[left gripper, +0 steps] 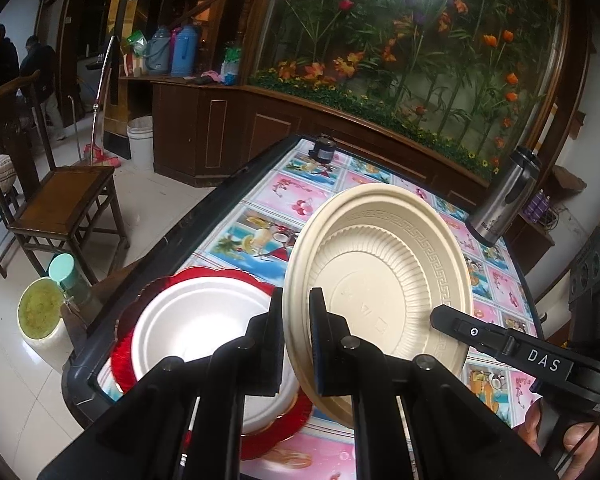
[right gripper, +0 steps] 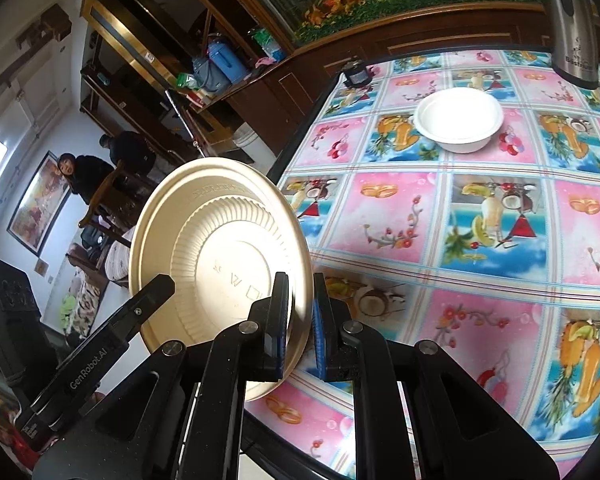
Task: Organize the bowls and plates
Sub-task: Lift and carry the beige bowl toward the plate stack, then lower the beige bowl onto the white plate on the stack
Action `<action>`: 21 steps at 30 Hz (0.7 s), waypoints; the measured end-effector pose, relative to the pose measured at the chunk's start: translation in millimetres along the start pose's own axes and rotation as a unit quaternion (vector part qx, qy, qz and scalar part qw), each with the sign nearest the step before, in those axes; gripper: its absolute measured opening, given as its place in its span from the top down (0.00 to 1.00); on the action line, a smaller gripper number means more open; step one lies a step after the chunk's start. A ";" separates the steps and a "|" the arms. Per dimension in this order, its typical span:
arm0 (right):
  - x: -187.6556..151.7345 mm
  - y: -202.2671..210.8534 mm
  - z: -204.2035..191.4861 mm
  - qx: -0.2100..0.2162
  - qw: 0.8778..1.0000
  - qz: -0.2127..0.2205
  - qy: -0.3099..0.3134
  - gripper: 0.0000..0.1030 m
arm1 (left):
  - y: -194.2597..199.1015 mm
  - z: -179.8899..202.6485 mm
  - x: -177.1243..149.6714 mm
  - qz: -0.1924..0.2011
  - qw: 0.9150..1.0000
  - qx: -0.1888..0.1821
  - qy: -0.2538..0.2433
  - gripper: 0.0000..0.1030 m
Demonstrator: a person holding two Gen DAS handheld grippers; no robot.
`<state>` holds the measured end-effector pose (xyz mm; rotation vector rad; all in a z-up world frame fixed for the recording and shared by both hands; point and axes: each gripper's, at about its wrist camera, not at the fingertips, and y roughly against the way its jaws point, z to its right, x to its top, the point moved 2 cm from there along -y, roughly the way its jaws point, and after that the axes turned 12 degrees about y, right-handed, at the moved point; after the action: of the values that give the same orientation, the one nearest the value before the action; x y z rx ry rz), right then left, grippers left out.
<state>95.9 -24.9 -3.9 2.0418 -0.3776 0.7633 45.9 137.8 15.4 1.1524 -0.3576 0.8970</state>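
A cream plate (left gripper: 380,272) with a ribbed well and key-pattern rim is held on edge above the table, its underside facing both cameras. My left gripper (left gripper: 296,332) is shut on its rim. My right gripper (right gripper: 300,312) is shut on the rim of the same plate (right gripper: 220,256). In the left wrist view a white plate (left gripper: 196,320) lies on a red scalloped plate (left gripper: 220,274) at the table's near left corner, just left of the held plate. A white bowl (right gripper: 458,120) stands upright far out on the table.
The table has a colourful fruit-print cloth (right gripper: 460,240) and a dark raised edge (left gripper: 180,224). A steel flask (left gripper: 508,196) stands at the far right and a small dark jar (left gripper: 324,149) at the far edge. A wooden chair (left gripper: 60,208) and a bucket (left gripper: 40,316) stand left.
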 end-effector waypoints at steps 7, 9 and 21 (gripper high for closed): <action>-0.8 -14.5 -16.9 0.006 1.000 -0.011 0.007 0.90 | 0.5 -20.5 3.8 0.003 1.000 0.009 0.006 0.91; -0.5 -19.4 -21.0 0.008 1.000 -0.015 0.008 0.90 | -0.6 -25.5 3.4 0.000 1.000 0.010 0.010 0.91; 1.5 -62.0 -56.3 0.017 0.998 -0.056 0.029 0.90 | -11.0 -64.4 11.0 -0.023 0.998 0.058 0.017 0.90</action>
<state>108.8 56.4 -20.0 2.0493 -0.2160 0.7634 49.0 198.9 -10.0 1.2444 -0.2528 0.9057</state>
